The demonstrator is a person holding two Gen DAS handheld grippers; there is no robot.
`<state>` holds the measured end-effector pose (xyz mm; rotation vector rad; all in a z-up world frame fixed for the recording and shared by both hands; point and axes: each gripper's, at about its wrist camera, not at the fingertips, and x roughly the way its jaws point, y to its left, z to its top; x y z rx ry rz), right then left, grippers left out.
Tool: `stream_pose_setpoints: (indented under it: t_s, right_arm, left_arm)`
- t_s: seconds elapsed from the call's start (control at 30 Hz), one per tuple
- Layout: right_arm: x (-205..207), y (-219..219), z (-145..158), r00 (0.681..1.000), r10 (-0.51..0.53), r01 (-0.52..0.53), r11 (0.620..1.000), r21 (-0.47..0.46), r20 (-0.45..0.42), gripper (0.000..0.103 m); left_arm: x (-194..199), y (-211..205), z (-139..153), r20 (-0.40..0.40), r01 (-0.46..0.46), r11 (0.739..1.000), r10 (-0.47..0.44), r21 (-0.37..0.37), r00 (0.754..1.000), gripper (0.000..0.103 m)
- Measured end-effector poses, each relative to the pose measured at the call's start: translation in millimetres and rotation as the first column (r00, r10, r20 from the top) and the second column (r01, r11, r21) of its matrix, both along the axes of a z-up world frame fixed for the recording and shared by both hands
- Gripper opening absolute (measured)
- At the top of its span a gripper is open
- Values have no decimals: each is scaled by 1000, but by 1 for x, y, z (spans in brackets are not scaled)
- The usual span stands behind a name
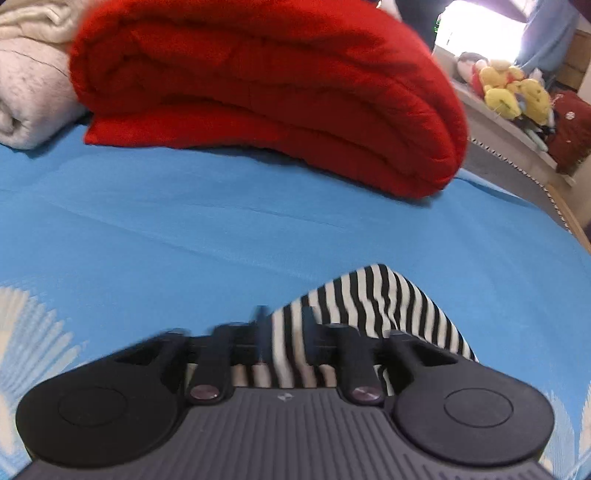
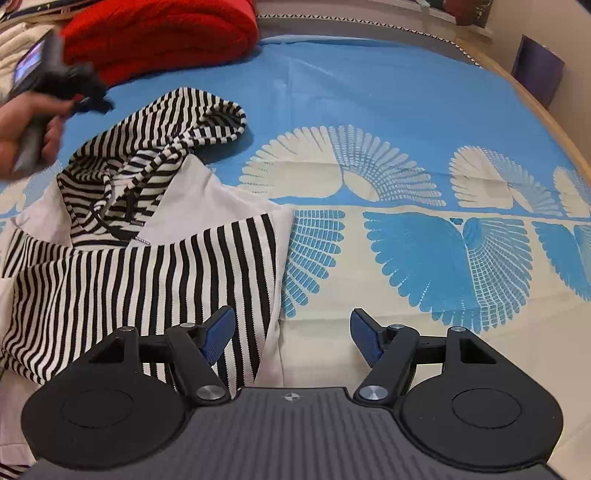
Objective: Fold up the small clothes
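Left tool [image 1: 284, 328] clamped on striped garment [image 2: 140, 258] fabric; right tool [image 2: 291, 332] wide open, empty, garment edge beneath its left finger.

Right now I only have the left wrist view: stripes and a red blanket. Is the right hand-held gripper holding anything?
Observer: No. The right hand-held gripper is open and empty, with one blue pad over the right edge of the black-and-white striped hooded top and the other over the blue patterned sheet.
Operator: Hood tucked in?
Observer: No. The striped hood lies spread on the sheet, on the side toward the folded red blanket.
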<state>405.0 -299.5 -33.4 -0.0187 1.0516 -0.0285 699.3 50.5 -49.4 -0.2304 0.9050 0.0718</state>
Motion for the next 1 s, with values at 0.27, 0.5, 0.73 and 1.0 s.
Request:
stream_pose_setpoints:
  t_s: [0.27, 0.5, 0.73, 1.0]
  right_arm:
    - [4, -8, -1, 1000, -16, 16, 1000, -17, 0, 71]
    - [3, -15, 9, 999, -35, 35, 999, 6, 16, 71]
    - [-5, -24, 36, 995, -70, 65, 996, 61, 73, 71]
    - [-20, -28, 61, 982, -120, 95, 981, 167, 144, 66]
  left_arm:
    - [42, -17, -43, -106, 59, 998, -56, 28, 993, 2]
    - [-22, -26, 9, 44, 197, 977, -201, 83, 979, 0]
    - [-228, -26, 88, 200, 406, 909, -416, 93, 887, 0]
    - [-412, 2, 96, -176, 535, 842, -518, 64, 837, 2]
